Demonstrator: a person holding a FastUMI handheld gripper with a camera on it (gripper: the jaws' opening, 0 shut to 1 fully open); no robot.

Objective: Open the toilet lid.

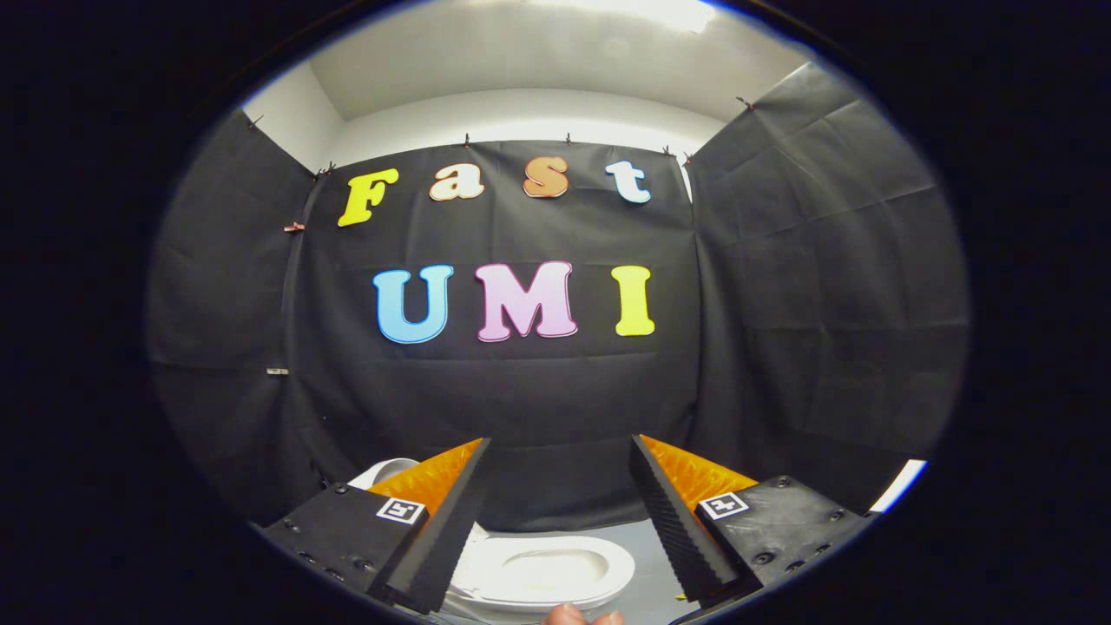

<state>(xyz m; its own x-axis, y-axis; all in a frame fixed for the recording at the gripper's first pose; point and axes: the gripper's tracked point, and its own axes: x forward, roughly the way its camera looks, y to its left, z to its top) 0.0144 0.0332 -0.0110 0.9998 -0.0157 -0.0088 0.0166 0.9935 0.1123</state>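
Note:
A small white toilet (542,569) sits low on the grey floor, below and between my fingers. Its oval top faces up with a shallow hollow in the middle; I cannot tell whether that is the lid or the seat. Another white rounded part (386,473) peeks out behind the left finger. My gripper (560,444) is open, its two fingers spread wide, held above the toilet and apart from it, with nothing between them. They point at the black cloth wall.
Black cloth walls (807,286) close the booth at the back and on both sides, right behind the toilet. Grey floor (649,555) lies beside the toilet on the right. A person's fingertips (583,616) show just beneath the toilet's near rim.

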